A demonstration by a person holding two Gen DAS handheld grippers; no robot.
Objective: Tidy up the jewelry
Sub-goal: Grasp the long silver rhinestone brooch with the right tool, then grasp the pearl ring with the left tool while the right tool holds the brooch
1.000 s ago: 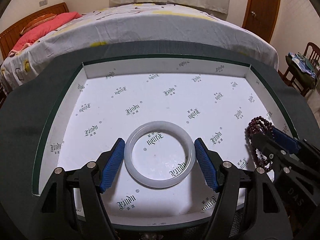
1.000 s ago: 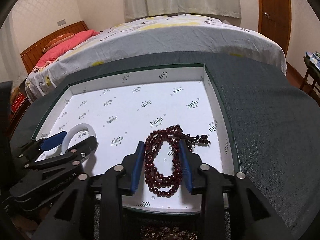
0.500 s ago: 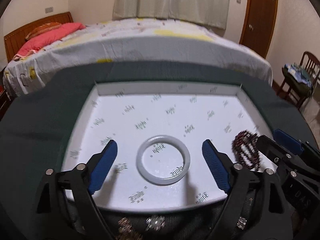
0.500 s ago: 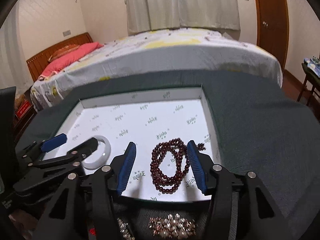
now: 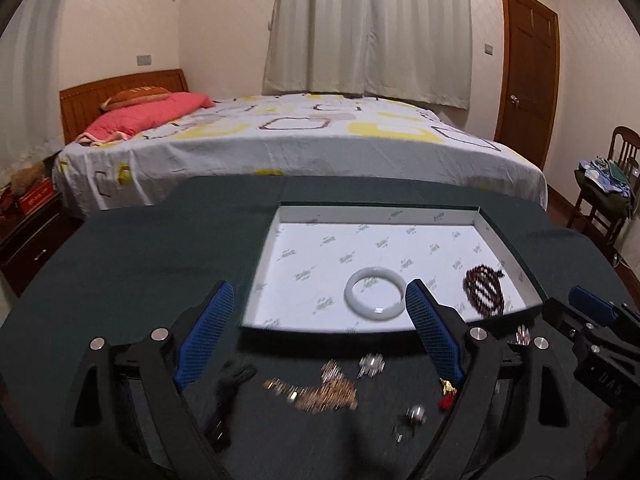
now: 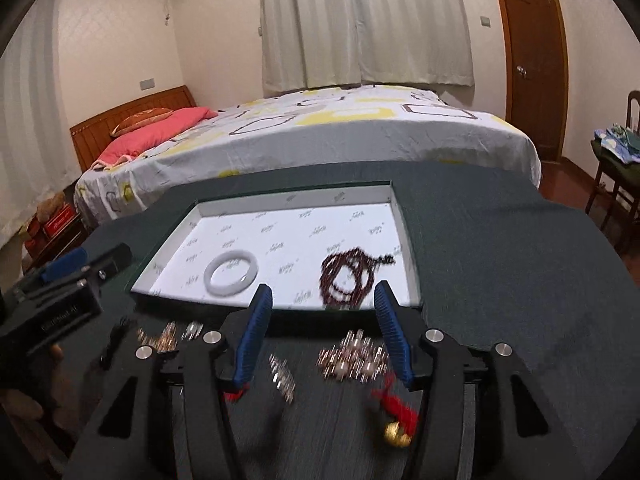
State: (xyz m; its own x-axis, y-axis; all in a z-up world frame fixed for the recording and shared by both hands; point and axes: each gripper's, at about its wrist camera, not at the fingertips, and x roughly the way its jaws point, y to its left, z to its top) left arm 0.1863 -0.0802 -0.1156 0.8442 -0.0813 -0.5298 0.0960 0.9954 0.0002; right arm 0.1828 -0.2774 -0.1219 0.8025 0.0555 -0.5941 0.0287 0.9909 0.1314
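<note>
A white bangle (image 5: 375,293) (image 6: 231,271) and a dark red bead bracelet (image 5: 484,289) (image 6: 347,277) lie in a shallow white-lined box (image 5: 280,240) (image 6: 192,220) on a dark green cloth. Several loose pieces lie in front of the box: a gold chain (image 5: 320,390), pearl and metal pieces (image 6: 354,354), a red tassel with a gold bead (image 6: 394,412). My left gripper (image 5: 318,334) is open and empty, held back from the box. My right gripper (image 6: 322,334) is open and empty above the loose pieces.
The dark green cloth table (image 5: 140,260) (image 6: 500,260) spreads around the box. A bed (image 5: 300,136) stands behind it. A chair with clothes (image 5: 608,184) is at the right, a nightstand (image 5: 28,224) at the left.
Both grippers opened, let go of the bangle and the bead bracelet inside the box, and pulled back and up. The loose jewelry in front of the box has come into view.
</note>
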